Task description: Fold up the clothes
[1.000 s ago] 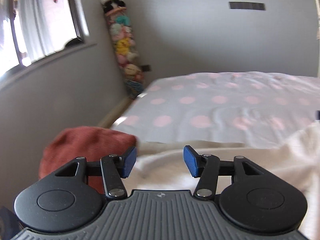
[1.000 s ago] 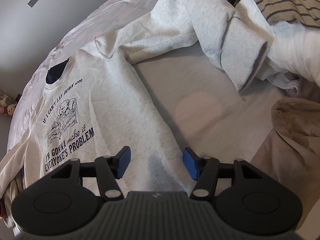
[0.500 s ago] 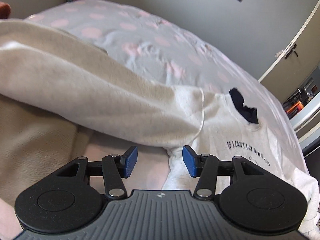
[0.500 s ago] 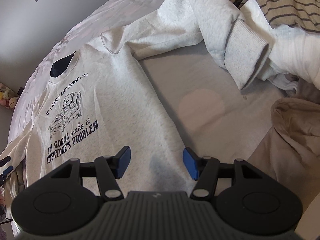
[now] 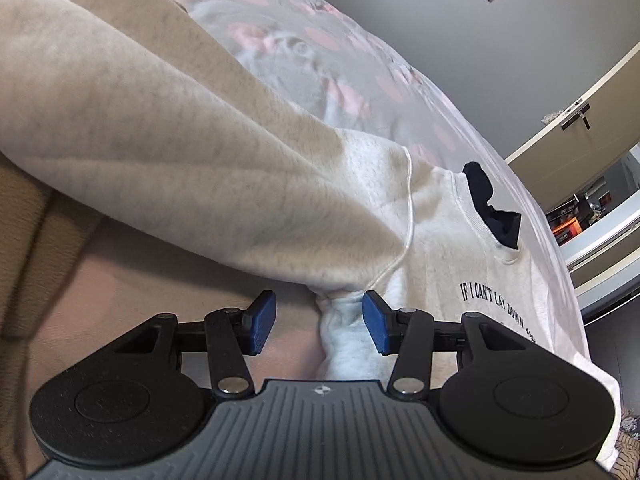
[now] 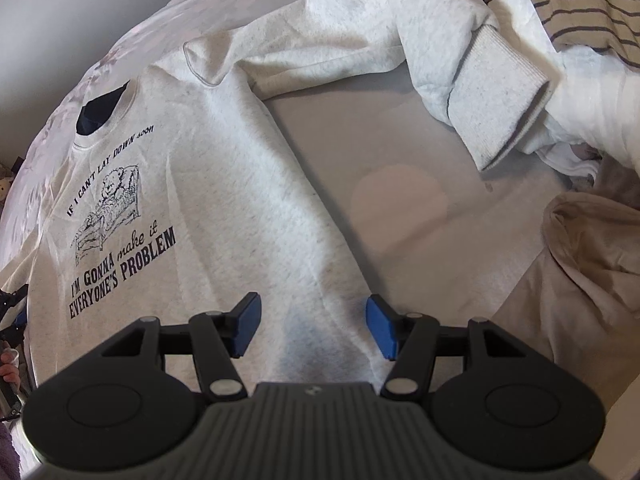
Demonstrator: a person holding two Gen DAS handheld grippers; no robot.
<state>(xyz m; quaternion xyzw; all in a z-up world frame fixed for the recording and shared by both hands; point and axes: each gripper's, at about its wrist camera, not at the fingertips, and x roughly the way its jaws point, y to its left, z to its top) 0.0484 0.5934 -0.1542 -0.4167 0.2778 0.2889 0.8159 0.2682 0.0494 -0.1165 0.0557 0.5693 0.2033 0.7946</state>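
A light grey sweatshirt (image 6: 224, 184) with dark printed lettering lies face up on the bed. Its right-hand sleeve bends across to a ribbed cuff (image 6: 500, 100). My right gripper (image 6: 312, 326) hovers open over the lower body of the sweatshirt, its pads clear of the fabric. In the left wrist view the other sleeve (image 5: 180, 128) runs away to the upper left. My left gripper (image 5: 318, 322) sits low at the underarm of the sweatshirt (image 5: 460, 240). Its jaws are closing, with a bunched fold of fabric between the pads, and the left pad is still apart from it.
The bedsheet (image 5: 320, 40) is pale with pink dots. A beige garment (image 6: 580, 280), a striped one (image 6: 580, 0) and a white cloth (image 6: 592, 92) lie heaped at the right. Beige fabric (image 5: 32, 220) lies under the sleeve. A door (image 5: 580, 128) stands beyond the bed.
The left gripper swung from facing the wall and window down onto the sweatshirt's underarm, and its jaws narrowed a little. The right gripper has barely moved.
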